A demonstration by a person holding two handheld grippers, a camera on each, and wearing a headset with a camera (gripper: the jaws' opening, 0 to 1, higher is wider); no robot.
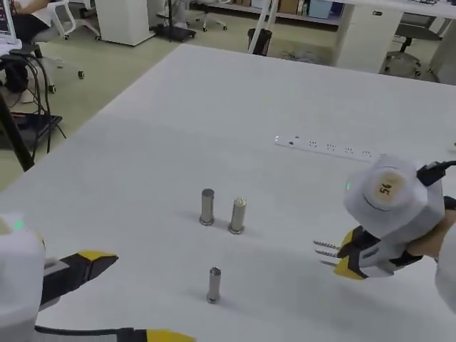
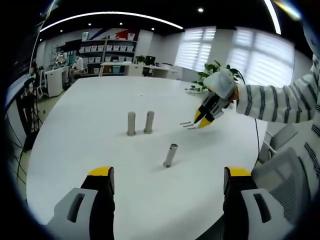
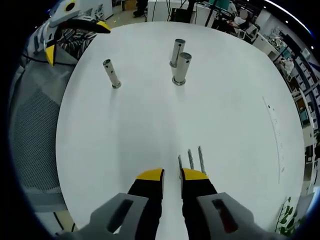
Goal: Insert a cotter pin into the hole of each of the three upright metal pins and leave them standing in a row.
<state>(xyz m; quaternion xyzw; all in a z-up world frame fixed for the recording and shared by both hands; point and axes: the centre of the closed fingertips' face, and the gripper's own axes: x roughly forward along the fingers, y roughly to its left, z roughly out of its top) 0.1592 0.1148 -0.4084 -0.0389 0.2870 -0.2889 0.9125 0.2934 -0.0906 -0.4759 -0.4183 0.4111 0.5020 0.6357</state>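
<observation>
cotter pins point(image 3: 190, 159), three thin prongs side by side, jut forward from the right gripper point(image 3: 171, 175), whose yellow-tipped jaws are clenched on them with only a slim gap left. just ahead of the prongs lies bare white table point(image 3: 150, 125). farther ahead stand the three upright pins, well apart from the prongs. the front pin point(image 3: 182, 68) is almost straight ahead, with the rear pin point(image 3: 177, 52) just behind it, near but not touching. the single pin point(image 3: 111, 73) stands off to the left, apart from those two. beyond it, at far left, the left gripper point(image 3: 75, 40) faces in with jaws spread wide, grasping nothing. in the head view a power strip point(image 1: 328, 147) lies on the table beyond the right gripper.
</observation>
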